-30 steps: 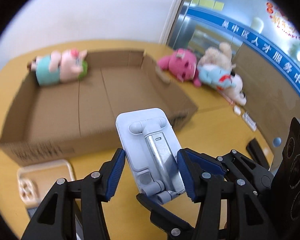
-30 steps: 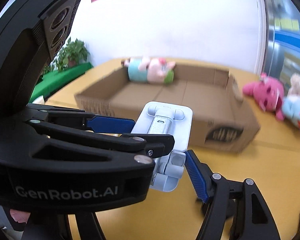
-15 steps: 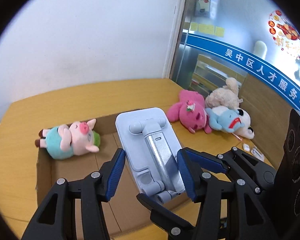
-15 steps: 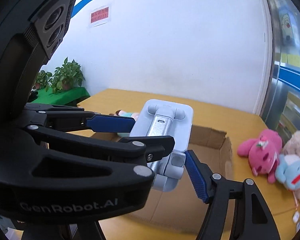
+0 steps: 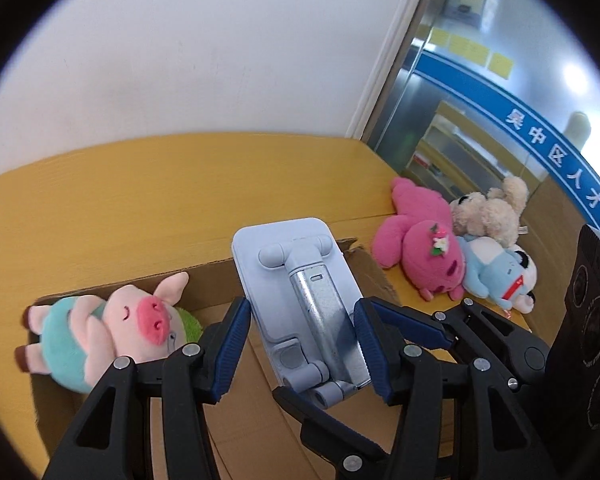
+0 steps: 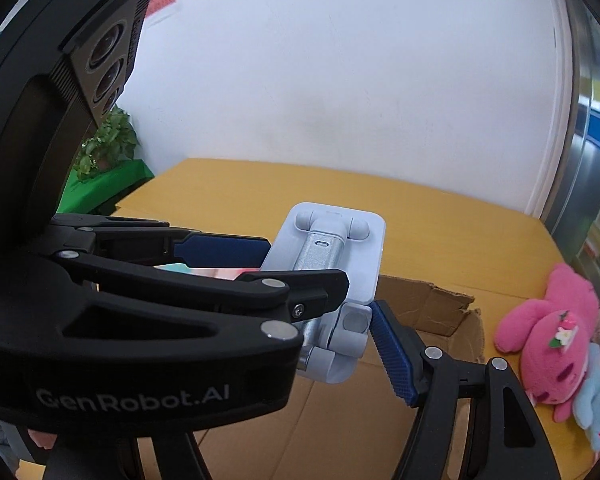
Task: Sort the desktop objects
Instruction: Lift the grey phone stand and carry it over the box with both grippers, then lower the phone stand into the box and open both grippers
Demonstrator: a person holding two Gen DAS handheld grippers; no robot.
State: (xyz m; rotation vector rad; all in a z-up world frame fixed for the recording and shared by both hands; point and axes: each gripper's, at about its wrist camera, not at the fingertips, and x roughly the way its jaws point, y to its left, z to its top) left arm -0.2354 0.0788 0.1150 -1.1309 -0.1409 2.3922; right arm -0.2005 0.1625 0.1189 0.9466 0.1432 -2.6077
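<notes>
A pale blue folding phone stand (image 5: 300,296) is held in the air above the open cardboard box (image 5: 236,408). My left gripper (image 5: 302,340) is shut on its sides. In the right wrist view the stand (image 6: 332,264) sits between my right gripper's fingers (image 6: 392,356); the right gripper (image 6: 340,348) looks shut on the stand's hinge end, with the left gripper body covering the other finger. A pink pig plush in a teal shirt (image 5: 108,328) lies inside the box at its far left.
A pink plush (image 5: 420,248), a beige plush (image 5: 488,212) and a blue-and-white plush (image 5: 500,276) lie on the yellow table (image 5: 160,208) right of the box. A white wall stands behind. A green plant (image 6: 104,148) is at the far left.
Both grippers have carried the stand forward and up, from in front of the box to above its inside. The grip on the stand has not changed.
</notes>
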